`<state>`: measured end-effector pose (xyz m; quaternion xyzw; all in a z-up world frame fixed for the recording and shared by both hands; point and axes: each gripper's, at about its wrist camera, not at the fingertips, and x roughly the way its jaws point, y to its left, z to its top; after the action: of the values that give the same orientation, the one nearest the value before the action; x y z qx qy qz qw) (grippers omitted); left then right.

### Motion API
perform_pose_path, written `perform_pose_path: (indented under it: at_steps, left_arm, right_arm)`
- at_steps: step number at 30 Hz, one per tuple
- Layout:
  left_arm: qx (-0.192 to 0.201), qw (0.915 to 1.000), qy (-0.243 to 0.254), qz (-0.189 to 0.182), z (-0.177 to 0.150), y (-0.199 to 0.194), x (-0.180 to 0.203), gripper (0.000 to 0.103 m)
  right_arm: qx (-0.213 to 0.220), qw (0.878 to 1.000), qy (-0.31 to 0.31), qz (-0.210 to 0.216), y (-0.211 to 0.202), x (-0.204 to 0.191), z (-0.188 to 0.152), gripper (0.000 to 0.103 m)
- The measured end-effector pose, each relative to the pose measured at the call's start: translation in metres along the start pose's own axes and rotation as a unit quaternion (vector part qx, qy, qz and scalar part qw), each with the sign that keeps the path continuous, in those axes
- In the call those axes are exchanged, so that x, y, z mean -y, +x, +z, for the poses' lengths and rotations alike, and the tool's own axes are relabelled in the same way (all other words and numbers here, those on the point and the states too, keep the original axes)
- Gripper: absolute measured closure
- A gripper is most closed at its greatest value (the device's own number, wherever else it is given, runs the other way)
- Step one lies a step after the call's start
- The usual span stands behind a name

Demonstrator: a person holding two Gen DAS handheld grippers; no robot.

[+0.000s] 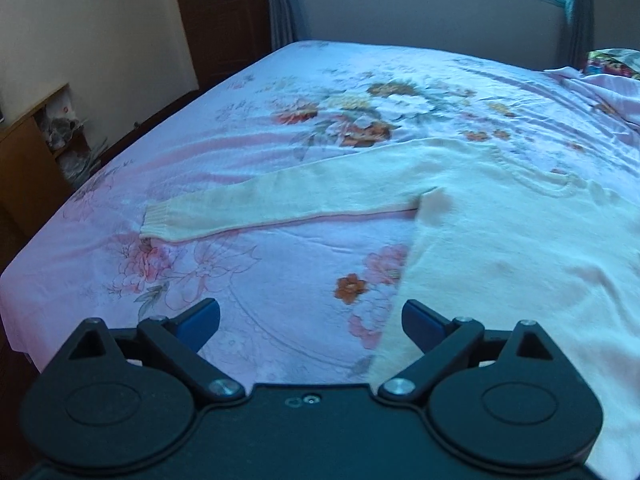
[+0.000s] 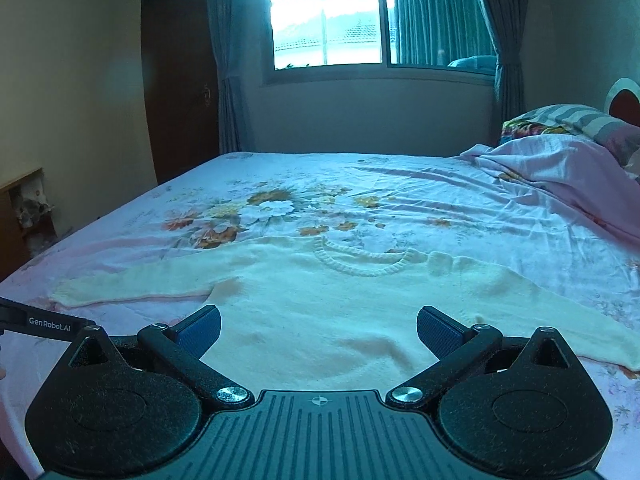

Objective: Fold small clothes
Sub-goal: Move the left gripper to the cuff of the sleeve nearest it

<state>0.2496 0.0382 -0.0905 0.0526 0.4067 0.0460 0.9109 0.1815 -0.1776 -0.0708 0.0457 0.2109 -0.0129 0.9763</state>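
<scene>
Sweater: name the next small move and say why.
Probably bring the left gripper forward to the left sleeve cuff and close on it. The sweater lies flat on the bed, sleeves spread, nothing folded, and both grippers are open and empty. The right gripper hovers over the hem.

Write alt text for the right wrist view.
A cream sweater lies flat, sleeves spread, on a floral bedsheet, the open right gripper above its lower body. Behind are a window and crumpled bedding.

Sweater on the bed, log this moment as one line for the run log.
sweater: flat on bed, sleeves out, unfolded | left gripper: open, empty | right gripper: open, empty | fold: not started
</scene>
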Motion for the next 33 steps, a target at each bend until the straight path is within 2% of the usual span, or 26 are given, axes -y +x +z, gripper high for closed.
perform_pose_path:
  at_steps: [4, 8, 13, 16, 17, 21, 28, 32, 33]
  left_arm:
    - [-0.024, 0.9993, -0.025, 0.014, 0.008, 0.034, -0.025, 0.014]
    - [-0.063, 0.9955, -0.07, 0.014, 0.014, 0.071, -0.055, 0.033]
    - [-0.096, 0.9844, -0.148, -0.002, 0.023, 0.113, -0.095, 0.035]
    - [-0.103, 0.9773, -0.185, -0.006, 0.032, 0.134, -0.115, 0.043]
    - [-0.106, 0.9751, -0.194, -0.004, 0.035, 0.141, -0.121, 0.05]
    - [-0.119, 0.965, -0.234, -0.015, 0.043, 0.168, -0.142, 0.055]
    - [-0.12, 0.932, -0.336, -0.066, 0.042, 0.207, -0.178, 0.053]
    - [-0.113, 0.9055, -0.4, -0.086, 0.043, 0.219, -0.197, 0.053]
    - [-0.108, 0.9012, -0.411, -0.087, 0.043, 0.221, -0.201, 0.057]
  right_arm:
    - [-0.008, 1.0, -0.006, 0.006, 0.032, -0.012, 0.003, 0.0]
    - [-0.02, 1.0, -0.01, 0.012, 0.057, -0.021, 0.003, 0.0]
    - [-0.038, 0.999, -0.018, 0.017, 0.085, -0.028, -0.001, 0.0]
    - [-0.049, 0.998, -0.02, 0.018, 0.099, -0.031, -0.004, 0.0]
    - [-0.052, 0.998, -0.02, 0.019, 0.103, -0.032, -0.005, 0.0]
    - [-0.061, 0.998, -0.022, 0.019, 0.118, -0.035, -0.008, 0.0]
    - [-0.072, 0.997, -0.028, 0.02, 0.137, -0.041, -0.01, 0.0]
    - [-0.077, 0.996, -0.031, 0.022, 0.145, -0.044, -0.012, 0.0]
    - [-0.078, 0.996, -0.031, 0.022, 0.147, -0.045, -0.012, 0.0]
